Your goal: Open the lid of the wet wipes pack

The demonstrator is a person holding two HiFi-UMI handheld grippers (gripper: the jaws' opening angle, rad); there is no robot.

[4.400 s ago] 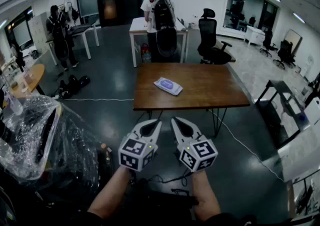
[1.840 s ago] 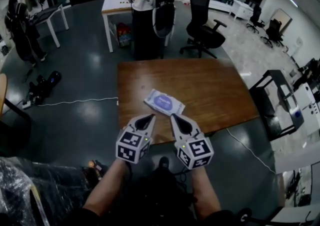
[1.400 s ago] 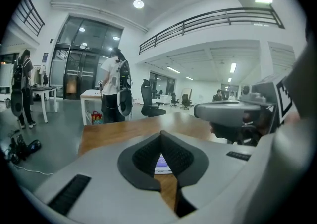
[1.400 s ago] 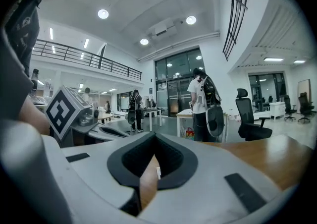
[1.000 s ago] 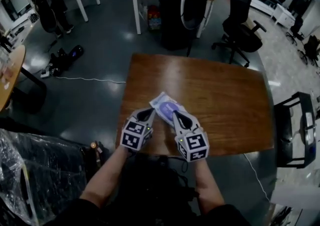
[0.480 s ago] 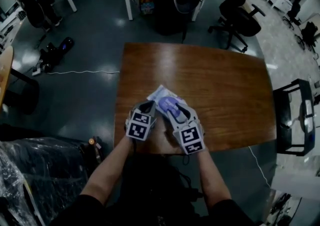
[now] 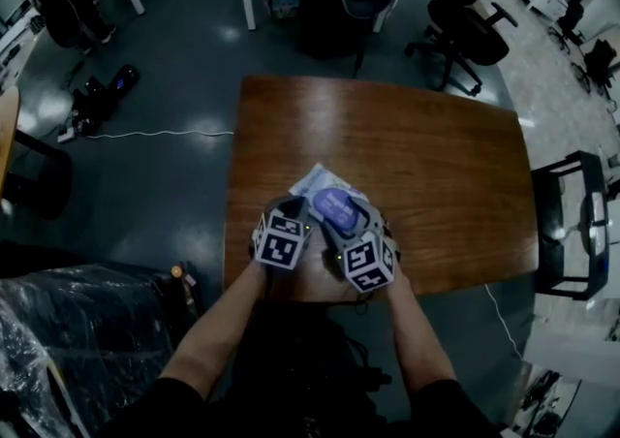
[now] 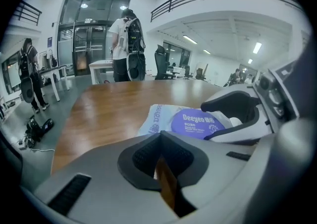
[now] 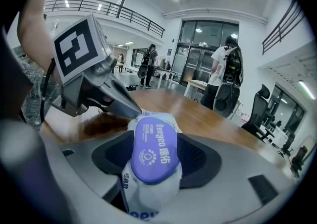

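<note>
Wet wipes pack [image 9: 152, 143] between right gripper's [image 9: 156, 162] just-opened jaws, masked in head view; left gripper [image 8: 159, 143] clenched

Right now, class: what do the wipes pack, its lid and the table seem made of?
Wipes pack: soft plastic film, wrinkled. Lid: smooth purple plastic, probably rigid. Table: wood or veneer, grain showing, glossy.

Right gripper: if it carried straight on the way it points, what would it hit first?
The wipes pack: it lies between the right gripper's jaws, which have just been opening. Past that, probably the left gripper's tip.
</note>
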